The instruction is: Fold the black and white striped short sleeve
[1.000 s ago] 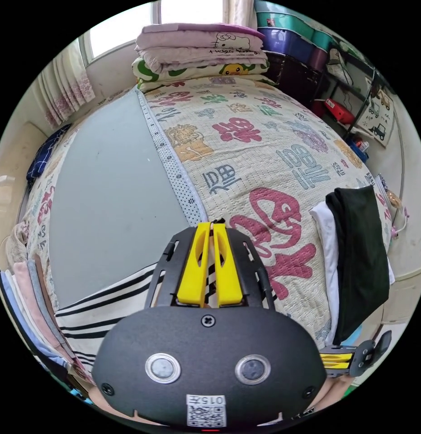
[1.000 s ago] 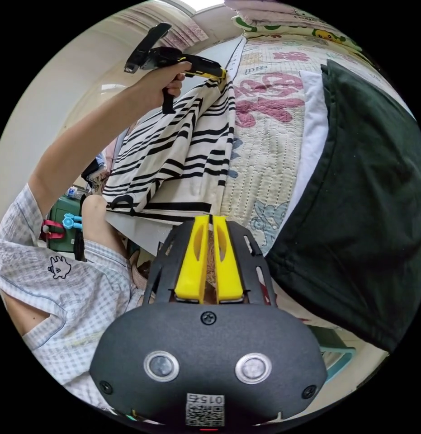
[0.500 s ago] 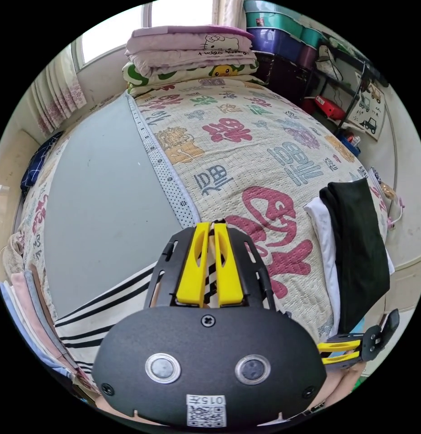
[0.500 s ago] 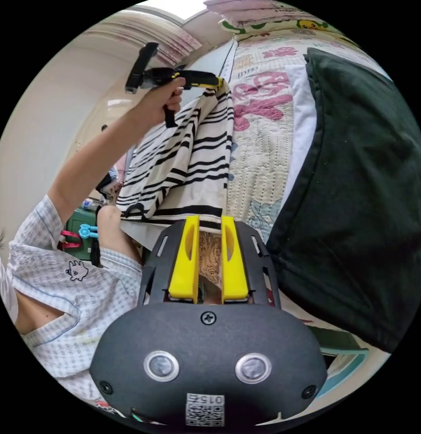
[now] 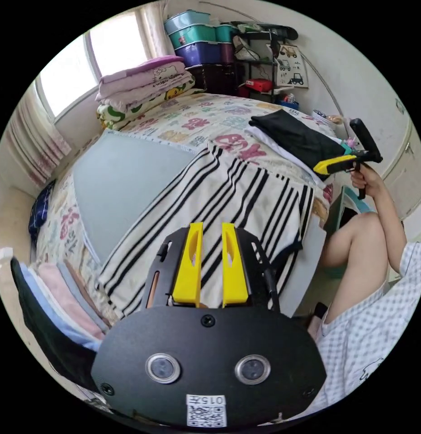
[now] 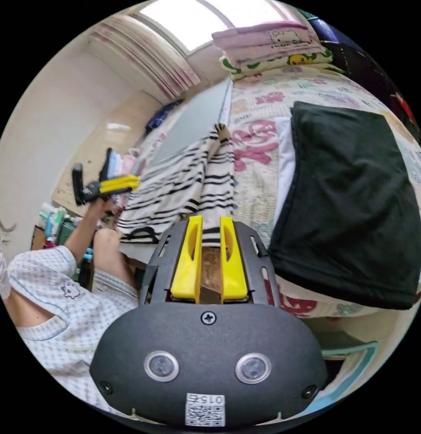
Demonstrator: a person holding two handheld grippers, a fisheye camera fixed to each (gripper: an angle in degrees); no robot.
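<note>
Your striped shirt [image 5: 219, 194] lies spread over the near part of the bed [image 5: 192, 122], partly on the grey mat [image 5: 124, 172] and partly on the printed quilt, with its lower edge hanging off the side toward your knees. Laid out like that it gives you a broad, fairly flat face to work from, though in the right gripper view [image 6: 192, 181] it looks bunched along one side — that ridge wants smoothing before any fold.

Your left gripper [image 5: 211, 230] hovers above the shirt with its jaws apart and nothing between them. Your right gripper [image 6: 209, 226] is also parted and empty, held off the bed's edge beside the black garment [image 6: 350, 194] stacked on a white one — folded pieces parked out of the way.

No fold is started yet; I'd judge you are set to pick new corners.
</note>
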